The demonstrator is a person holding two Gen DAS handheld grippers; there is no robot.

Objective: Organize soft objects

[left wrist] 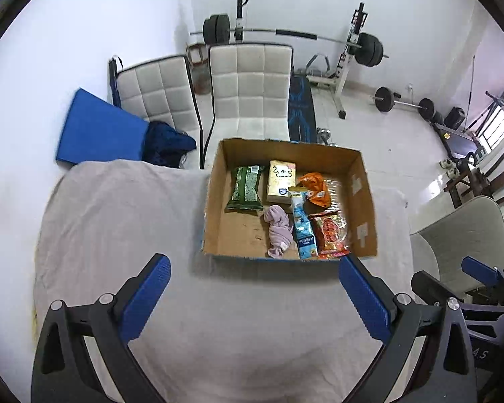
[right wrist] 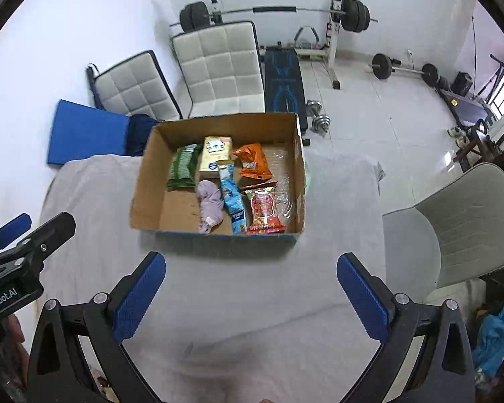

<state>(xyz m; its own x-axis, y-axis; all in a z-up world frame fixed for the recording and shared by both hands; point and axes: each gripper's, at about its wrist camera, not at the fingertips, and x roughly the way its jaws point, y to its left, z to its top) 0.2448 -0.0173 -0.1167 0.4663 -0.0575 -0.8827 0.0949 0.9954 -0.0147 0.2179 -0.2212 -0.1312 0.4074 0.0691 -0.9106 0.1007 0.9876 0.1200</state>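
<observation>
Left hand-held gripper [left wrist: 253,288] wide and empty, right hand-held gripper [right wrist: 250,285] likewise, cardboard box [left wrist: 364,201] wall hiding packets' lower edges

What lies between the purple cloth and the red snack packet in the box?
A light blue packet lies between the purple cloth and the red snack packet; both views show it.

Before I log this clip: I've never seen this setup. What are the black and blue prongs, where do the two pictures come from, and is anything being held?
There is no robot: a person holds two handheld grippers, each with a camera looking along its fingers. One picture comes from the left gripper, the other from the right gripper. Both are open and hold nothing. On the cloth-covered table stands an open cardboard box containing a green packet, a yellow carton, an orange bag, a blue pouch, a red packet and a purple cloth.
</observation>
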